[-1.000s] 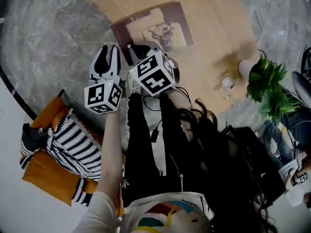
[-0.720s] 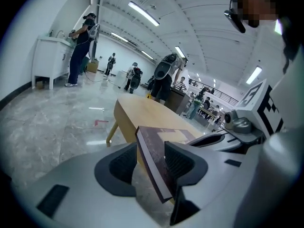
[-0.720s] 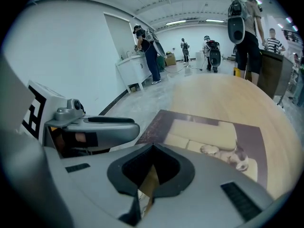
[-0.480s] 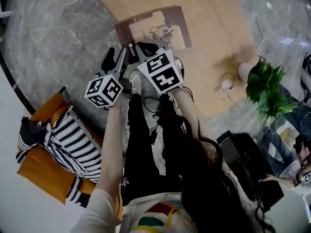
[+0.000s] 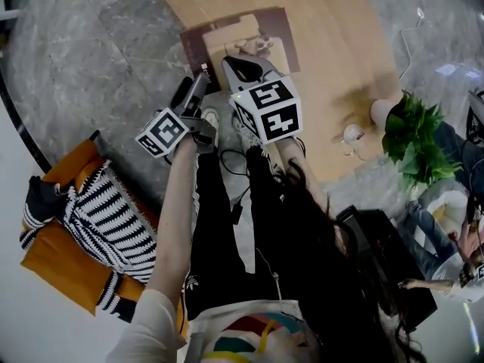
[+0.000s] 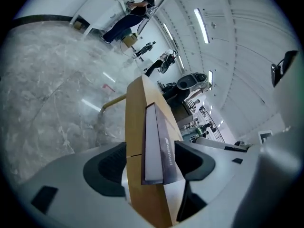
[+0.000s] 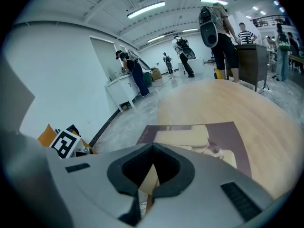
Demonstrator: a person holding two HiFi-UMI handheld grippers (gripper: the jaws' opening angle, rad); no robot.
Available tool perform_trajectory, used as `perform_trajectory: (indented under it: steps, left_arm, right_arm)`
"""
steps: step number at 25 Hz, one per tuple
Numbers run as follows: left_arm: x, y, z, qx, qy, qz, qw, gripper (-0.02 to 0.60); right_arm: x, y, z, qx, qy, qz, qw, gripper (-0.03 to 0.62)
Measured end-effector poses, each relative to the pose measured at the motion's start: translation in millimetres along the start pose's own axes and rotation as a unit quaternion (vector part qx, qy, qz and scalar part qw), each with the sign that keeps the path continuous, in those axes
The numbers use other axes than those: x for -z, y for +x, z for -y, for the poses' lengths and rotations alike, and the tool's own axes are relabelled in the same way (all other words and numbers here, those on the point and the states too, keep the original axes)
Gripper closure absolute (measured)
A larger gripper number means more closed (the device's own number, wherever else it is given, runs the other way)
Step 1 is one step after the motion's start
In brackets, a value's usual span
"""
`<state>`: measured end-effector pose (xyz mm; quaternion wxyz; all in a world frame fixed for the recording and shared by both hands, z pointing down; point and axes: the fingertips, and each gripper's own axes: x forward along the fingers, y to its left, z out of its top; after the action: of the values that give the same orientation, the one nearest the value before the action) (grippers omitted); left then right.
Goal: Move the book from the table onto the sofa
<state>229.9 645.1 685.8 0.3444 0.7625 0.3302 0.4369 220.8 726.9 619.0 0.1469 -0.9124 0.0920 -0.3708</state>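
The dark brown book with a pale picture on its cover lies flat at the near corner of the wooden table. My left gripper is rolled on its side at the table's left edge. Its jaws are opening. In the left gripper view the book and the table edge stand edge-on between the jaws of the left gripper, with no pad pressing on them. My right gripper hangs over the book's near edge, and in its own view the right gripper is shut and empty above the book.
The orange sofa with a black-and-white striped cushion is at the lower left, behind the left arm. A potted plant and a small white object sit at the table's right end. Grey marble floor surrounds the table.
The left gripper has rolled onto its side, sunk to the table's edge and opened its jaws. The right gripper has moved forward over the book's near edge.
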Motion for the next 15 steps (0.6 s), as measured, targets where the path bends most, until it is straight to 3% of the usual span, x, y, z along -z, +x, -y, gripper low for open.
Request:
perform_trajectory:
  steps: [6,11,15]
  left_arm:
    - [10.7,8.4,0.7,0.018,-0.016,-0.016,0.9996,0.276]
    - [13.8,15.0,-1.4,0.035,-0.083,-0.008,0.9959,0.276]
    - [8.3,16.7,10.0,0.081,-0.158,0.019,0.9839,0.289]
  right_arm:
    - [0.2,-3.7,4.4,0.006,0.001,0.008,1.000,0.582]
    - [1.9,-1.5,3.0,0.005,0.009,0.010,1.000,0.582]
    - [-0.4,0.0,1.8,0.003,0.010,0.012,1.000,0.582]
